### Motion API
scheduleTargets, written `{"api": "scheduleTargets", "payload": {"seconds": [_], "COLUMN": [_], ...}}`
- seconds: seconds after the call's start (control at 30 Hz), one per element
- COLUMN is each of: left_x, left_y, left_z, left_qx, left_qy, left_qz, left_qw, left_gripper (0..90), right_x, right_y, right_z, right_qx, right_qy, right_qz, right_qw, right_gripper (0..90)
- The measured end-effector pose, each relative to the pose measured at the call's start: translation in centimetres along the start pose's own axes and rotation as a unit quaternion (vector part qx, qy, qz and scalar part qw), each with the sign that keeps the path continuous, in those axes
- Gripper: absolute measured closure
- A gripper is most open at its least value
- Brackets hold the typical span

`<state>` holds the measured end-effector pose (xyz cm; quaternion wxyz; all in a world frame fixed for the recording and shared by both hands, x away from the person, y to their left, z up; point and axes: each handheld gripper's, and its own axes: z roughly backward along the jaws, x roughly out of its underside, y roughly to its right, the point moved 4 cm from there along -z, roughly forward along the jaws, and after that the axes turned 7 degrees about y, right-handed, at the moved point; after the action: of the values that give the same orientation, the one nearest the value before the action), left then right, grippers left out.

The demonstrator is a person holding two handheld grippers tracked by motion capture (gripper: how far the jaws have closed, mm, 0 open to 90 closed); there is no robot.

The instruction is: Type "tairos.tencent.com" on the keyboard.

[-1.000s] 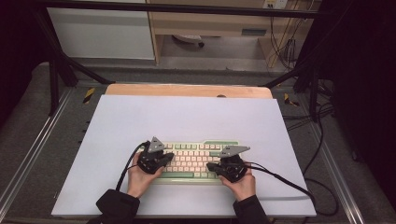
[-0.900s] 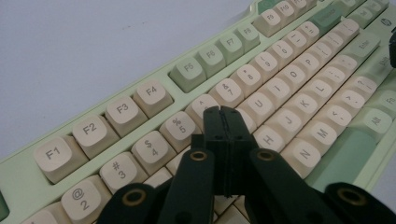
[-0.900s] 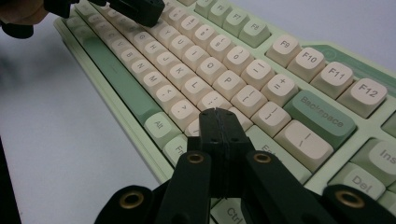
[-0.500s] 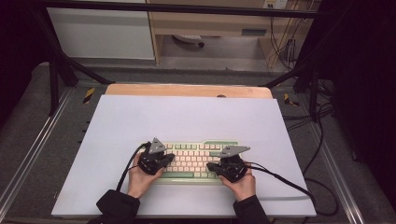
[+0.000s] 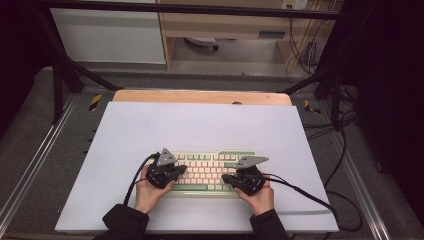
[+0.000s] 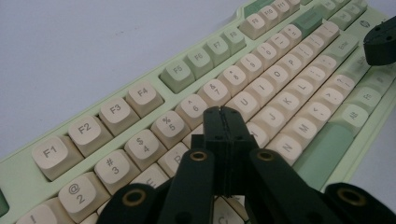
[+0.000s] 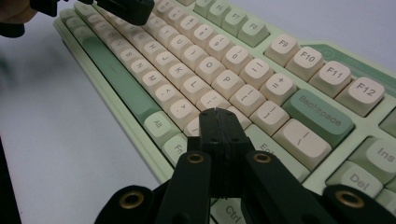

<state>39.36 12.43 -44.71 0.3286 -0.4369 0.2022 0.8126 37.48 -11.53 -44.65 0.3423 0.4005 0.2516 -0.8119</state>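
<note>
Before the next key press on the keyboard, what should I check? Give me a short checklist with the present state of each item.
1. Left gripper jaws shut to one tip: ok.
2. Right gripper jaws shut to one tip: ok.
3. Keyboard lies flat on the white mat: ok.
4. Each gripper is over its own half of the keyboard: ok.
5. Either tip presses a key: cannot tell.
6. Cables clear of the keys: ok.
</note>
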Motion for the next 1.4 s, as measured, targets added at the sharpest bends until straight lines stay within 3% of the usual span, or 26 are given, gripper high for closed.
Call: {"api": "scheduleTargets", "payload": {"seconds": [0.47,0.83,1.4], "left_x": [0.1,0.6,1.2], "left_y": [-0.2,-1.4,-2.6], "left_z": [1.3,2.5,1.6], "left_qx": [0.001,-0.010,-0.031], "left_qy": [0.007,0.010,-0.005], "left_qz": [0.000,0.007,0.013], "left_qw": [1.0000,0.9999,0.9994], "left_gripper": [90.0,90.0,90.0], "right_x": [0.0,0.0,0.1], "right_y": [0.0,0.0,-0.1], "right_z": [0.0,0.0,-0.1], "right_qx": [-0.001,-0.001,-0.002], "right_qy": [-0.001,-0.001,-0.005], "right_qz": [-0.001,-0.001,-0.003], "right_qw": [1.0000,1.0000,1.0000], "right_gripper": [90.0,90.0,90.0]}}
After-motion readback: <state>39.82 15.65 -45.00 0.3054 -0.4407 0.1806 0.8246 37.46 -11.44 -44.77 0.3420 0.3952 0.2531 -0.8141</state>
